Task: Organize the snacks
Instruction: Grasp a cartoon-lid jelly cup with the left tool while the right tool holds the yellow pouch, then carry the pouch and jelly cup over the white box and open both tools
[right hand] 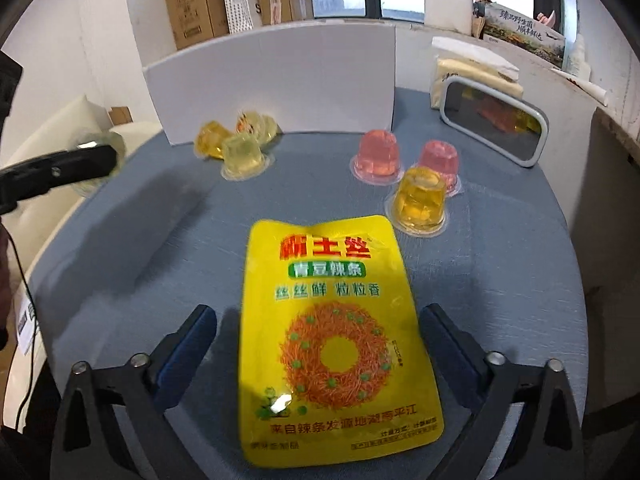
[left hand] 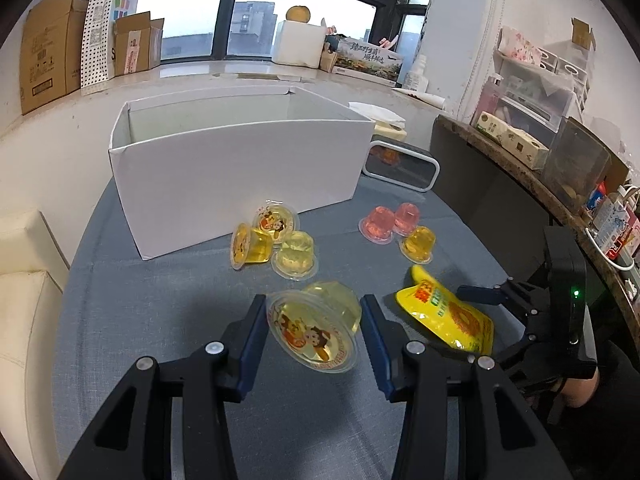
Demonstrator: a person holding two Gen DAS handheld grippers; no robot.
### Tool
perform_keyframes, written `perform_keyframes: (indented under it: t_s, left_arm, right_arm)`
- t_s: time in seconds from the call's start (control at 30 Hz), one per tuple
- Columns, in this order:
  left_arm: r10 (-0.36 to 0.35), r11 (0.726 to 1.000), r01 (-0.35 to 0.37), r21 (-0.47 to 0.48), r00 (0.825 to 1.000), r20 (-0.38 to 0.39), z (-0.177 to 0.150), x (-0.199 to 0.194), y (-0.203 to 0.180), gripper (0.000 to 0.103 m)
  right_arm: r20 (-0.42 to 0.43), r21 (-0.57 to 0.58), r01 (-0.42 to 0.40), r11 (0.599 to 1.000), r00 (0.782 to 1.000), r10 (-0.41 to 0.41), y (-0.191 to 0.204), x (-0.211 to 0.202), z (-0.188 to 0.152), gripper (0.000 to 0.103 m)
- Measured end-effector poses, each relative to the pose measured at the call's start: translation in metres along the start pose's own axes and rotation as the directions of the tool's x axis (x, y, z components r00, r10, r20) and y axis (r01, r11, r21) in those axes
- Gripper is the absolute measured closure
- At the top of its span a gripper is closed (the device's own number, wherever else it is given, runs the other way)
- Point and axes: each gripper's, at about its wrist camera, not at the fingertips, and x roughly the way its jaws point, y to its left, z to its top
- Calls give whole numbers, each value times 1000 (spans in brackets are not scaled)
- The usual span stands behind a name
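Gripping a slippery, rigid jelly cup (left hand: 314, 328) by its sides, left hand-held gripper (left hand: 314, 322) near bench (left hand: 160, 300) edge; right hand-held gripper (right hand: 316, 344) open, straddling limp yellow pouch (right hand: 336, 340).

The white cardboard box (left hand: 240, 160) stands behind the small plastic jelly cups (left hand: 276, 240); my flat foil snack pouch (right hand: 336, 340) lies before them on the round cloth-covered table (right hand: 500, 280).

The yellow snack packet (right hand: 336, 340) lies between the spread fingers of the right gripper (right hand: 318, 344), with jelly cups (right hand: 418, 200) farther on the blue table (right hand: 160, 240).
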Motion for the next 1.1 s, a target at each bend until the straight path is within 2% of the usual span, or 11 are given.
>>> perform_keyframes:
  t_s: [0.03, 0.07, 0.13, 0.23, 0.4, 0.47, 0.67, 0.87, 1.1]
  left_arm:
    - [-2, 1000, 2, 0, 1000, 0, 0, 0, 0, 52]
    - [-2, 1000, 2, 1, 1000, -1, 0, 0, 0, 52]
    - [-4, 1000, 4, 2, 1000, -1, 0, 1, -1, 52]
    - [-10, 1000, 10, 5, 1000, 2, 0, 0, -2, 52]
    - [-15, 1000, 15, 7, 1000, 14, 3, -5, -4, 52]
    - [-18, 1000, 18, 4, 1000, 24, 5, -9, -3, 52]
    - [-24, 1000, 23, 22, 998, 53, 15, -21, -8, 52]
    - [-25, 999, 23, 26, 997, 67, 17, -28, -9, 52]
    - [-24, 1000, 23, 20, 997, 68, 16, -30, -7, 52]
  right_arm:
    - [13, -12, 6, 1000, 1000, -6, 1, -2, 1, 30]
    - [15, -16, -12, 1000, 1000, 12, 2, -3, 2, 40]
    - [14, -15, -24, 1000, 1000, 24, 3, -4, 4, 49]
    - [21, -13, -38, 999, 999, 38, 5, -6, 7, 58]
    - [56, -12, -54, 998, 997, 55, 8, -23, 14, 66]
    - [83, -8, -71, 997, 994, 71, 8, -33, 18, 77]
    - [143, -66, -67, 996, 987, 76, 25, -68, 38, 97]
    - [162, -94, -71, 993, 983, 86, 37, -79, 42, 103]
    - [175, -96, -84, 992, 979, 100, 37, -88, 44, 103]
